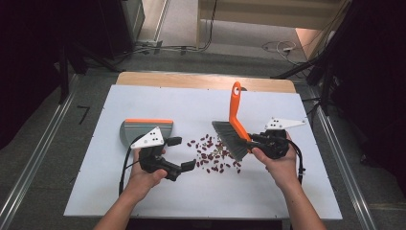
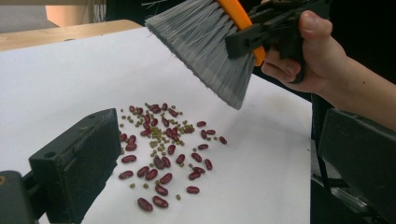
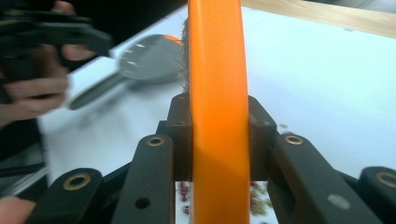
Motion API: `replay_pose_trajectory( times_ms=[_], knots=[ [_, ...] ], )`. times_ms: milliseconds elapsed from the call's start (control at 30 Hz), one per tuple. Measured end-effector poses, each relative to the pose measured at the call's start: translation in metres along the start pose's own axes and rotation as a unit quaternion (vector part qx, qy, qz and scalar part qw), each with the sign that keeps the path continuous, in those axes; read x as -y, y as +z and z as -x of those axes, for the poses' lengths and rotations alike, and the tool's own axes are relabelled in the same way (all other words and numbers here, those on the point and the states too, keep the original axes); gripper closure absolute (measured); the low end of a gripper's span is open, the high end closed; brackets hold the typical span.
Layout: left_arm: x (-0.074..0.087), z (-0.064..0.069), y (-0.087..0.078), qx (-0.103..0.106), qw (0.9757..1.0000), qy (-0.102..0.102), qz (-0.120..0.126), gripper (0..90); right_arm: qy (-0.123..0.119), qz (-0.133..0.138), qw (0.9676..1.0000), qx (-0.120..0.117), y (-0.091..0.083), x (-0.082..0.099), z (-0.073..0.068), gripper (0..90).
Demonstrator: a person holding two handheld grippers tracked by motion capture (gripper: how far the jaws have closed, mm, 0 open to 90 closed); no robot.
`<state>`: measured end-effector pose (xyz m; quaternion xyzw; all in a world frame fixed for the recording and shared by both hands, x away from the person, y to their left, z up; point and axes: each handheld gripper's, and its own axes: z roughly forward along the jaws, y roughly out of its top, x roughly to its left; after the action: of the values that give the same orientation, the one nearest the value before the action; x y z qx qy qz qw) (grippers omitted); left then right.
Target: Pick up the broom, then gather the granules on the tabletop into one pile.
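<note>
Nearby, dustpan [image 1: 143, 128] behind open left tongs [image 1: 181, 153]; beans [image 1: 213, 155] between tongs.

Glossy orange plastic brush [image 1: 234, 109], matt white table [image 1: 143, 191]

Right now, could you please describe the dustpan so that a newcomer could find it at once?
Look at the white table, left half. Just beyond the left gripper lies the dustpan, flat and grey. Its orange edge strip sets it apart from the upright orange-handled brush.

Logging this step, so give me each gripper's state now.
Left gripper: open, holding nothing.
Right gripper: shut on the brush handle, bristles above the beans.
</note>
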<state>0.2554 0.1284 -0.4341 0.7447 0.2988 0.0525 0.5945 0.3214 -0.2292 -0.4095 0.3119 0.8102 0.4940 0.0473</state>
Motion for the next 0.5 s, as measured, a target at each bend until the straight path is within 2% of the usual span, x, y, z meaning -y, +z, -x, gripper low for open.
replay_pose_trajectory(
  times_ms=[133,333,367,400,500],
  knots=[
    [0.004,-0.001,-0.006,-0.007,1.0000,0.004,-0.002,0.0,-0.001,-0.010,0.9992,0.037,0.001,0.001,0.001,68.3],
    [0.007,-0.003,-0.011,-0.022,0.9997,0.006,-0.003,0.0,-0.002,-0.027,0.9971,0.071,0.003,0.002,0.004,68.2],
    [0.008,-0.003,-0.013,-0.025,0.9997,0.009,-0.003,0.0,-0.001,-0.035,0.9953,0.090,0.003,0.001,0.005,68.2],
    [0.009,-0.003,-0.014,-0.028,0.9996,0.009,-0.003,0.0,-0.001,-0.035,0.9953,0.090,0.003,0.001,0.005,68.2],
    [0.011,-0.003,-0.018,-0.039,0.9992,0.011,-0.004,0.0,-0.004,-0.052,0.9920,0.115,0.003,0.000,0.007,68.2]
  ],
)
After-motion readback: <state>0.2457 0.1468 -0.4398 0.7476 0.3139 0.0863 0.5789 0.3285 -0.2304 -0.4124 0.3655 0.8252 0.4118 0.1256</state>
